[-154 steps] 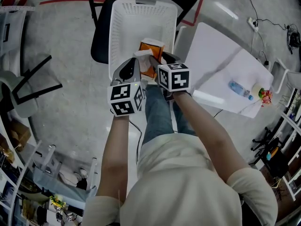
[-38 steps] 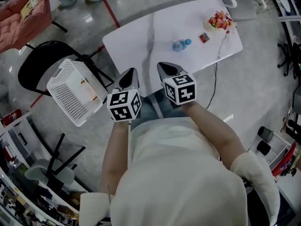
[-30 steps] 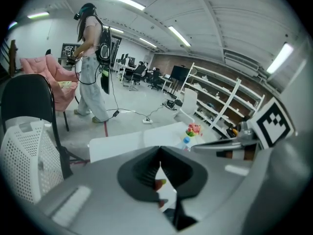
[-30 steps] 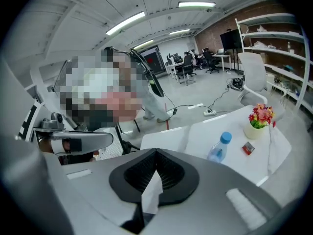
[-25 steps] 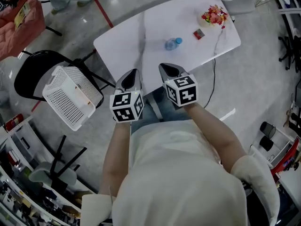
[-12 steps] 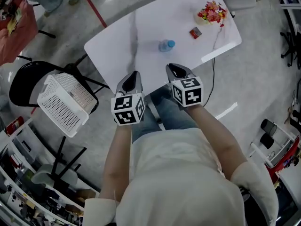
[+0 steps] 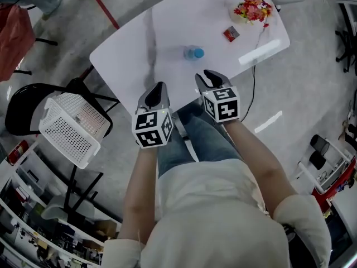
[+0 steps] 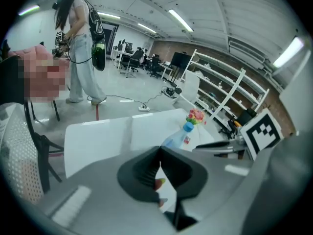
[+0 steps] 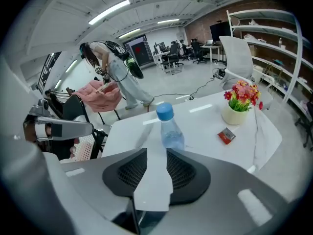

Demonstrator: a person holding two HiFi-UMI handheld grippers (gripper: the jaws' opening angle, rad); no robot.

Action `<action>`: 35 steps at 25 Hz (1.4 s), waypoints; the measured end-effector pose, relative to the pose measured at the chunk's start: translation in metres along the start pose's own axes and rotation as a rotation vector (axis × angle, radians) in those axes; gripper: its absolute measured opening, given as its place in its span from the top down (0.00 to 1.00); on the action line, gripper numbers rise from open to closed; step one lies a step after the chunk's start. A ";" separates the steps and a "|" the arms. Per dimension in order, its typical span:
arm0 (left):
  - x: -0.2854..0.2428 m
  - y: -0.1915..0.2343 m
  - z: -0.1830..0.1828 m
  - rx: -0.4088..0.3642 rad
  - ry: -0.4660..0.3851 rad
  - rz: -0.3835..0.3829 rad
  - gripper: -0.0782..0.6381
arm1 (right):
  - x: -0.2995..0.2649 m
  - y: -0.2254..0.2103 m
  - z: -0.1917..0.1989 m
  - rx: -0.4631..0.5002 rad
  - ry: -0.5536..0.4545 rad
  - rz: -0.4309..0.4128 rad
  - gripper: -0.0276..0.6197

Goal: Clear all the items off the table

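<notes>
Right gripper view: bottle [image 9: 166, 131] stands dead ahead of right gripper [image 9: 152, 163], its empty jaws just opening. Left gripper [image 8: 160, 158], pressed together, is farther.

Table [image 7: 167, 27]: white top, smooth and glossy, with grey marble-like veining and bright light reflections; water bottle [image 7: 193, 53]: clear plastic body, blue plastic cap; basket [image 7: 72, 128]: white plastic, matt, walls perforated throughout; floor [image 7: 295, 94]: grey, smooth, polished to a sheen; right gripper [image 9: 152, 158]: grey shell, smooth and matt; its pads [image 9: 183, 173]: black, matt, fine mesh texture; flower pot [image 9: 234, 114]: cream, smooth; trousers [image 7: 195, 138]: blue denim cloth.
</notes>
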State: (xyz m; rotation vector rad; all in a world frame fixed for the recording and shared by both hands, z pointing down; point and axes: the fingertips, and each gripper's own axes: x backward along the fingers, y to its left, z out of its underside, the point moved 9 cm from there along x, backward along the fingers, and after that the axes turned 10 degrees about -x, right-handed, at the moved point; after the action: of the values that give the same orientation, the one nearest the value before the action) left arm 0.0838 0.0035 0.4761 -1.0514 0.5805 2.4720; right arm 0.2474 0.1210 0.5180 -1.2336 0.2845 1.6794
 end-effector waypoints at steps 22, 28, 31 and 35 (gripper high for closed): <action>-0.064 -0.002 0.043 0.030 0.080 0.003 0.88 | -0.107 -0.045 0.020 0.094 0.008 0.015 0.42; -0.075 -0.002 0.060 0.044 0.105 0.010 0.88 | -0.130 -0.048 0.016 0.111 -0.013 0.008 0.40; -0.078 -0.002 0.068 0.053 0.119 0.011 0.88 | -0.138 -0.048 0.016 0.117 -0.020 0.002 0.40; -0.082 -0.001 0.074 0.059 0.132 0.013 0.88 | -0.149 -0.048 0.012 0.120 -0.031 0.006 0.40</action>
State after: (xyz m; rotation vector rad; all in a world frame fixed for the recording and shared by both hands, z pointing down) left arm 0.0940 0.0264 0.5840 -1.1971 0.6975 2.3941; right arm 0.2778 0.0671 0.6626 -1.1179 0.3654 1.6598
